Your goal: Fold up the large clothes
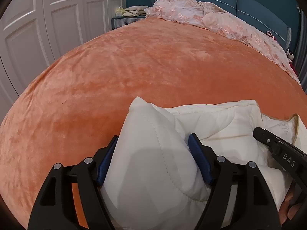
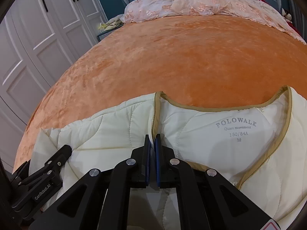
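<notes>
A cream quilted jacket with tan trim lies on the orange bed, its inside label facing up. My right gripper is shut on the jacket's front edge beside the neckline. My left gripper holds a thick bunched fold of the jacket between its blue pads, jaws wide around it. The right gripper's body shows at the right of the left wrist view. The left gripper shows at the lower left of the right wrist view.
A pink lace cover is heaped at the head of the bed by the teal headboard. White wardrobe doors stand to the left. A nightstand holds small items.
</notes>
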